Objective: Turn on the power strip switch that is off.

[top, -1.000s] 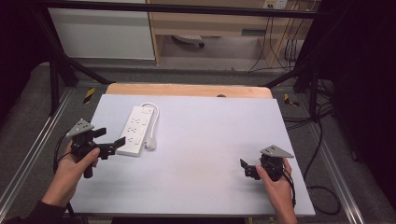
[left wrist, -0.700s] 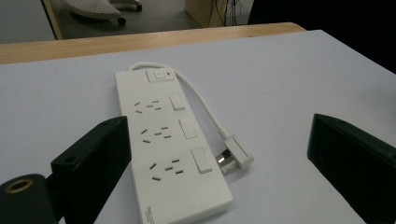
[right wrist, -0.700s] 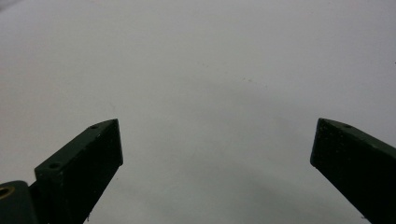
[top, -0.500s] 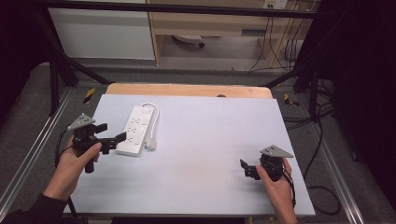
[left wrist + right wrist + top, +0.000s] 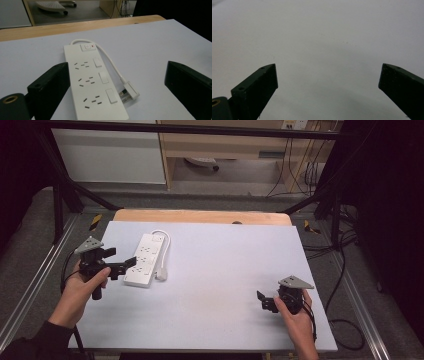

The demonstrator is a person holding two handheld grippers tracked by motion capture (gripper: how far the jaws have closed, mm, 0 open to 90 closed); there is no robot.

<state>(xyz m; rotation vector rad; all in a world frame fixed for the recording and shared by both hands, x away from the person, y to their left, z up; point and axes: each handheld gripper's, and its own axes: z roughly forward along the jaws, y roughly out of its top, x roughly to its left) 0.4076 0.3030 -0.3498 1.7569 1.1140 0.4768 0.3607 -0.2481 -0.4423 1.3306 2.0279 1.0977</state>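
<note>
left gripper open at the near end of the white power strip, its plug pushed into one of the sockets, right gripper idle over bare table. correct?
Not quite: the plug is not in a socket. The left gripper view shows it lying on the table beside the power strip, all three sockets free. The rest holds: left gripper open at its near end, right gripper open over bare table.

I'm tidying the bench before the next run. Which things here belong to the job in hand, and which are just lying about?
In the job:
- white power strip, its cord and plug beside it
- left tool, open, at the strip's near end

Lying about:
- right tool, open over bare table
- chair base on the floor beyond
- loose cables on the floor
</note>
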